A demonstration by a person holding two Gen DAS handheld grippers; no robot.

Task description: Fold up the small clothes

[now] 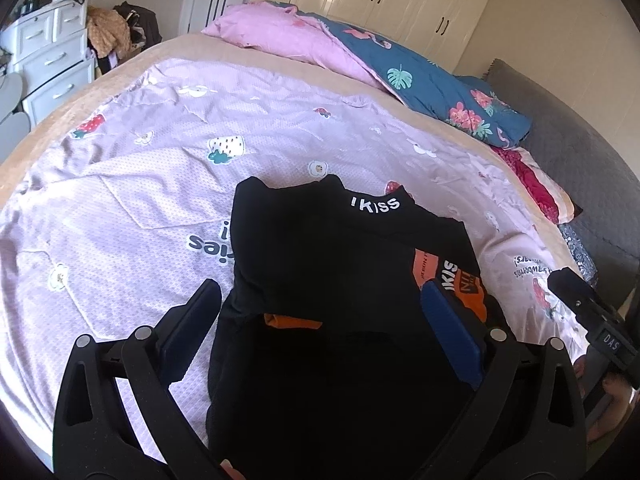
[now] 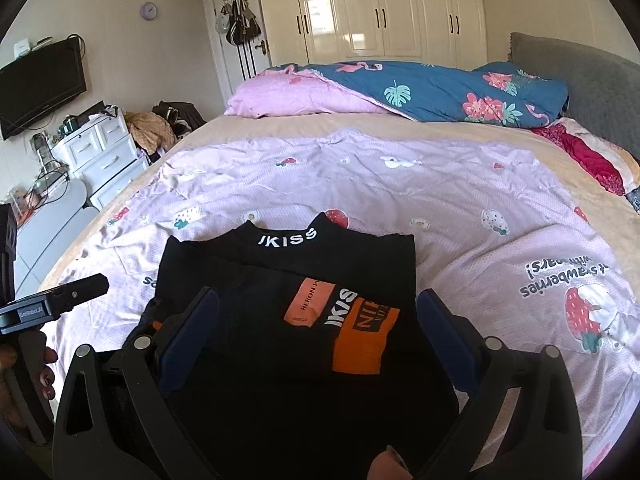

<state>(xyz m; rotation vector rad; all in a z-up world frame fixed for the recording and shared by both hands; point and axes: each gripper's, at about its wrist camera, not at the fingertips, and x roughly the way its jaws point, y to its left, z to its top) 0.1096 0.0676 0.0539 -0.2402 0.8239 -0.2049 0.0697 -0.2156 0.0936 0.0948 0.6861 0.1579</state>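
Black top (image 2: 280,276), partly folded with sleeves tucked in, lies on the lilac strawberry sheet (image 2: 460,208). Left gripper (image 1: 320,324) hangs over its left side, tongs wide, gripping nothing; right gripper (image 2: 316,328) likewise wide over its right. A one-sided pinch could drag the layers apart, I reckon. No containers near the top.

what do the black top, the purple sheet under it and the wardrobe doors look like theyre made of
Black top: soft matte knit, probably cotton jersey; it drapes limp, and its orange and white lettering looks printed on.
Purple sheet: thin woven cloth with a fine dotted weave and printed strawberries; creases easily.
Wardrobe doors: hard cream panels, glossy lacquer or laminate; they mirror window light.
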